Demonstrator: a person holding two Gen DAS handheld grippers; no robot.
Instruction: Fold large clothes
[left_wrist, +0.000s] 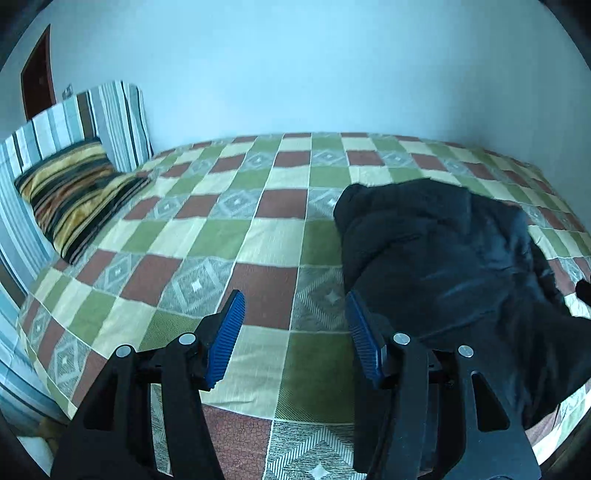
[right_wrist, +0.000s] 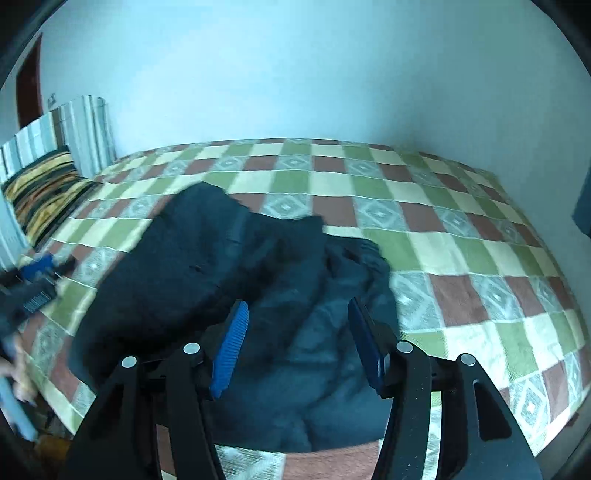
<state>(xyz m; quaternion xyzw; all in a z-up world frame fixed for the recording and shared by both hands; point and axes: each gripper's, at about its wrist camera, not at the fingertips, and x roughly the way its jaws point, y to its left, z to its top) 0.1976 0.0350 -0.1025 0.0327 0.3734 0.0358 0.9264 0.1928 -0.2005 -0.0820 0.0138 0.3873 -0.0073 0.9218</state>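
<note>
- A dark, puffy jacket (right_wrist: 258, 295) lies crumpled in soft folds on the bed, its smooth fabric catching a faint sheen; in the left wrist view the same jacket (left_wrist: 443, 266) sits on the right side of the bed.
- The bedspread (left_wrist: 221, 236) is a woven patchwork of green, cream and rust squares, with grey squares bearing diamond motifs.
- The left gripper (left_wrist: 293, 339) hovers over bare bedspread just beside the jacket's edge, its jaws spread wide with nothing between them; its blue pads (left_wrist: 227, 343) are ribbed.
- The right gripper (right_wrist: 297, 347) hangs above the jacket's middle, jaws likewise parted and holding nothing; whether its tips touch the cloth cannot be told.
- A cushion (left_wrist: 70, 195) striped in yellow, black and orange leans at the head of the bed against a tall pillow (left_wrist: 110, 118) striped in grey, white and brown.
- Behind stands a plain pale wall (left_wrist: 314, 74), with a dark reddish door (left_wrist: 37, 77) at the far left.
</note>
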